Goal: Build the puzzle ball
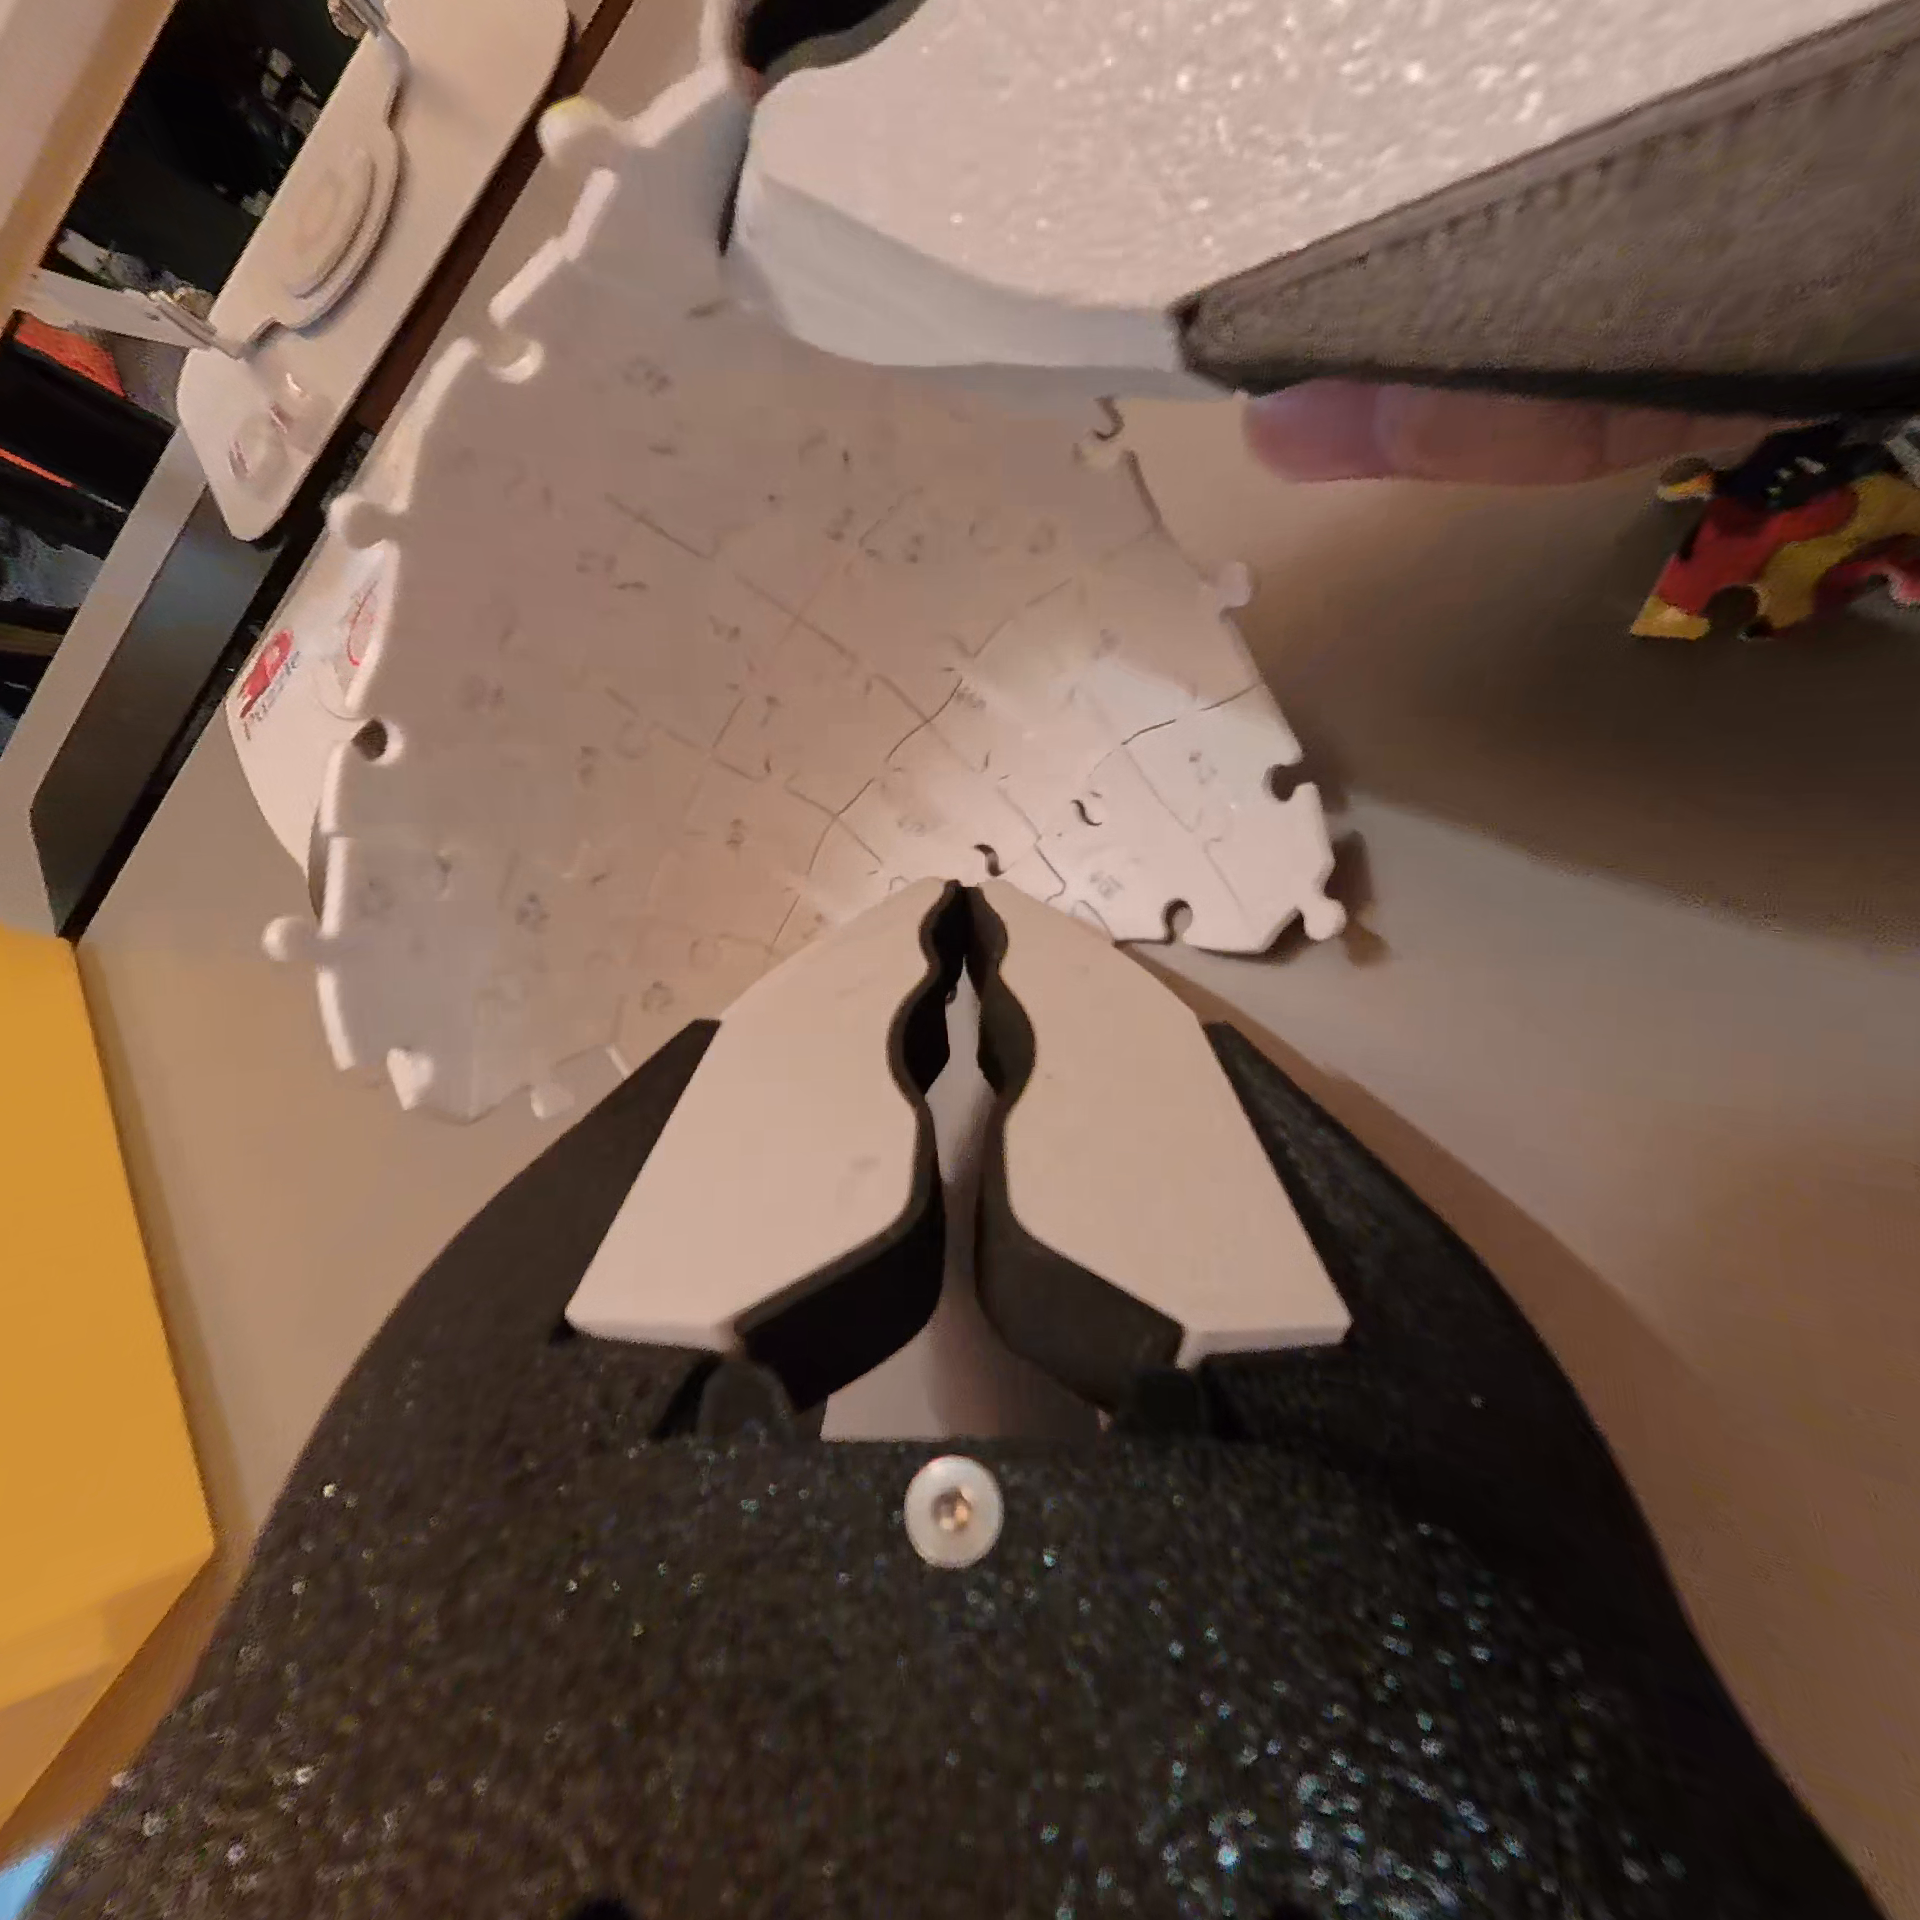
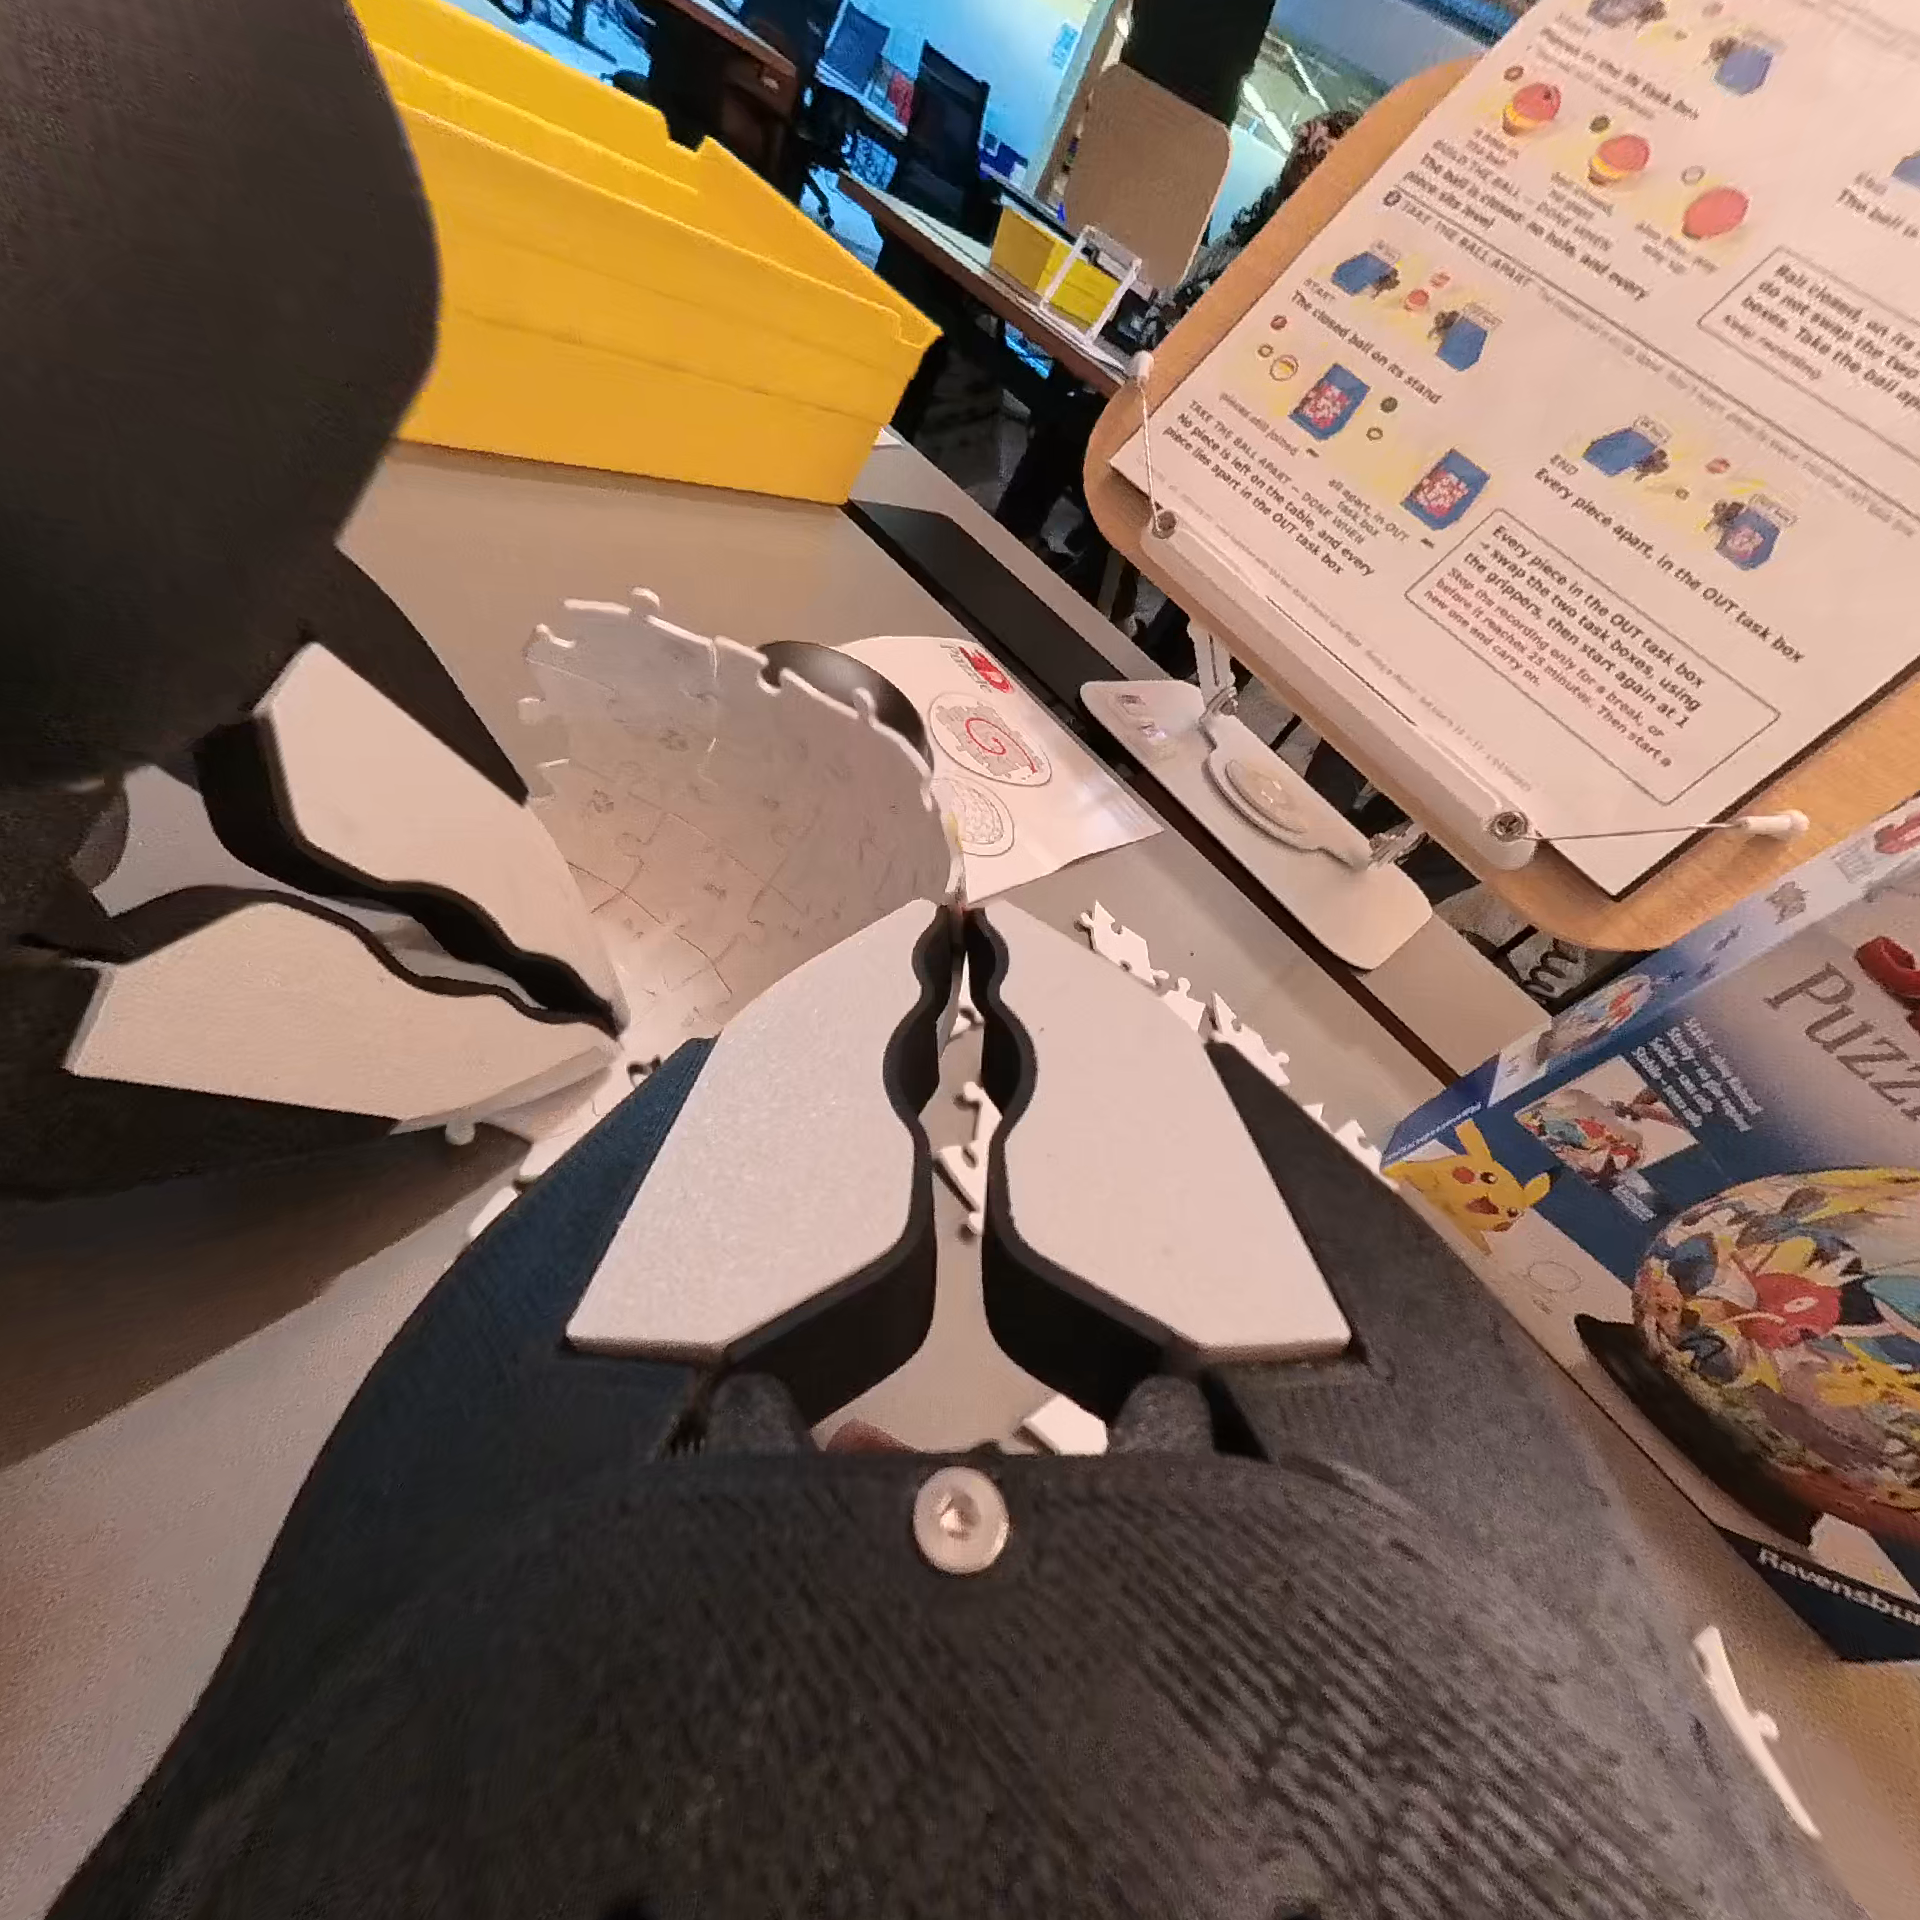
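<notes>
My left gripper (image 1: 961, 899) has matt grey finger pads (image 1: 790, 1122) on rough, speckled black plastic, with a bright metal screw (image 1: 954, 1517). The curved puzzle shell (image 1: 748, 707) looks smooth white plastic; the puzzle box (image 2: 1704, 1236) is glossy printed card; the table (image 2: 582, 540) is matt grey.

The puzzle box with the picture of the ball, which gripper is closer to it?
Right. The right gripper is just beside the puzzle box; the left gripper grips the curved shell, farther away.

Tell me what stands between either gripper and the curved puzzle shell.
Nothing visible. The left gripper and right gripper both already pinch the edge of the curved puzzle shell directly, from opposite sides.
</notes>
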Demonstrator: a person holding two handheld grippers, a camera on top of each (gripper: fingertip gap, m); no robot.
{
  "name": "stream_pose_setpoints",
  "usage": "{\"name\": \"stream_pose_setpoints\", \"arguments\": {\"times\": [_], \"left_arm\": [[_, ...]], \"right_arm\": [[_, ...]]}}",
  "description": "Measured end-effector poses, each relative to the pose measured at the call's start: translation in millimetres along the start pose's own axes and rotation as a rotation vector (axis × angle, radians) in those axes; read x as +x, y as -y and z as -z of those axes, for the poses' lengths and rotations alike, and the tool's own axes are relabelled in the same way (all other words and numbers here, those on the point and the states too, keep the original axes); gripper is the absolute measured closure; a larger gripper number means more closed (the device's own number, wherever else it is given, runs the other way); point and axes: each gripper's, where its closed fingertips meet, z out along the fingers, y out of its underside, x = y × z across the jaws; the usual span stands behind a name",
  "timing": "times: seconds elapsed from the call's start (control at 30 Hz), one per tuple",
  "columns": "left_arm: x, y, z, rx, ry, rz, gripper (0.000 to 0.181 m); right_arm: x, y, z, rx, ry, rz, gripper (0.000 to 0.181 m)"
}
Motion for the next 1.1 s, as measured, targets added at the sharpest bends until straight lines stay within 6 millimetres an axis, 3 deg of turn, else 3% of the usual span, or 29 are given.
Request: {"name": "stream_pose_setpoints", "arguments": {"times": [0.03,0.5,0.7,0.87,1.0,1.1], "left_arm": [[0.6,0.2,-0.2,0.0,0.011,-0.004,0.181],[3.4,4.5,-2.4,-0.008,0.0,0.11,0.181],[-7.1,2.0,19.3,0.021,0.071,0.086,0.181],[-20.5,20.4,56.9,0.23,0.028,0.04,0.168],[-35.0,9.8,71.6,0.275,0.0,-0.071,0.156],[-33.1,1.3,73.4,0.296,-0.027,-0.192,0.153]], "right_arm": [[-0.3,-0.3,0.3,0.001,-0.002,-0.001,0.178],[-1.8,1.0,2.2,0.022,-0.001,-0.004,0.178],[-0.3,-0.8,1.7,0.009,-0.012,0.004,0.178],[6.5,-12.5,0.0,-0.053,-0.007,-0.075,0.178],[10.3,-21.1,-3.1,-0.091,0.017,-0.109,0.178],[5.7,-21.8,-2.6,-0.096,0.045,-0.082,0.176]]}}
